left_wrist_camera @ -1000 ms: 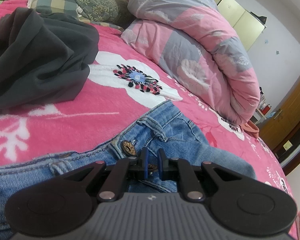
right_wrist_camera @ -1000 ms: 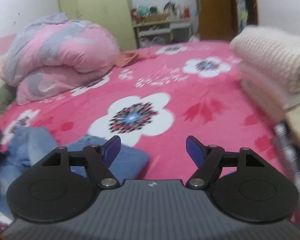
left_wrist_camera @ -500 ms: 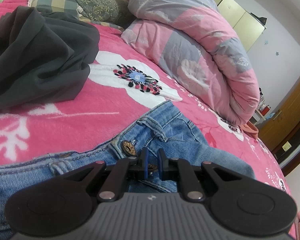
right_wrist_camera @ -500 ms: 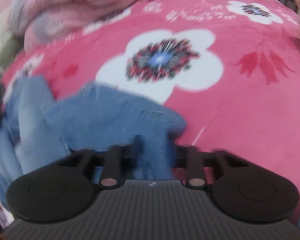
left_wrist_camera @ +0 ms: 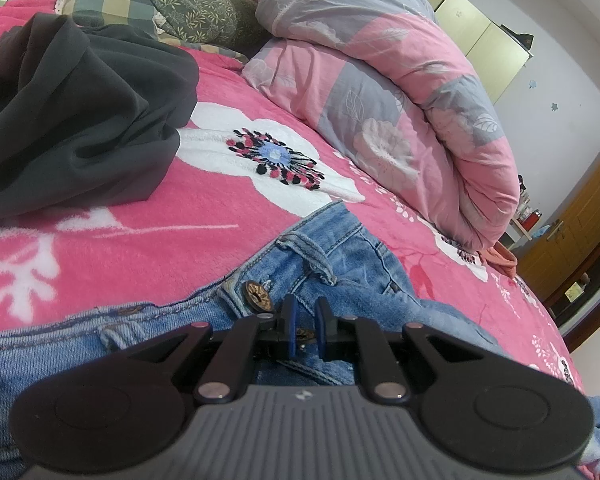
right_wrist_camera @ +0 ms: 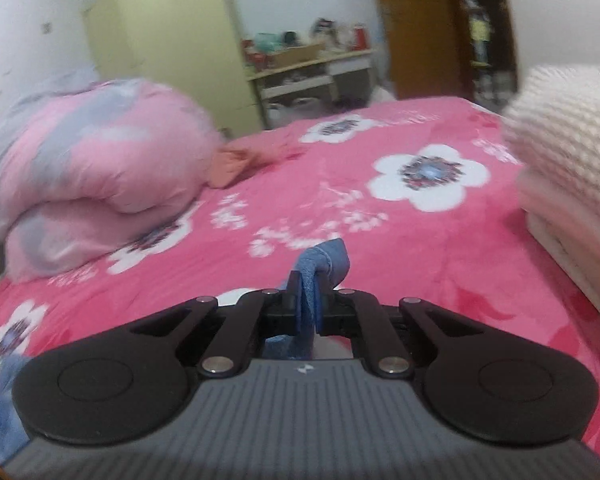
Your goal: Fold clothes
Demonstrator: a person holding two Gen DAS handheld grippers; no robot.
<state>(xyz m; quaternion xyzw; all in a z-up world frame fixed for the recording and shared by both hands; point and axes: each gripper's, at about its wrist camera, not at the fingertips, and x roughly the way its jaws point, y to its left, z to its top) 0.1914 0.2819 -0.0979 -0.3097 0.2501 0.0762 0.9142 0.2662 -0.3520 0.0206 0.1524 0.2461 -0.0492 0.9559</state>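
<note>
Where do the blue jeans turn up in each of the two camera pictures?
Left wrist view: the jeans spread across the lower middle, waistband under the left gripper.
Right wrist view: a fold of the jeans sits low in the centre, pinched in the right gripper.
Shared landmark: the rolled pink and grey quilt.

each gripper is the same build. the left gripper (left_wrist_camera: 305, 334) has a grey ribbed body with a small pale logo at its front edge, and two black side plates, each ending in a large round disc with a shallow circle pressed in. black link arms run forward from four silver rivets to a pair of narrow blue finger pads (left_wrist_camera: 289, 332). the right gripper (right_wrist_camera: 308, 308) repeats this: ribbed grey housing, round black discs, silver rivets, blue pads (right_wrist_camera: 319, 312).
</note>
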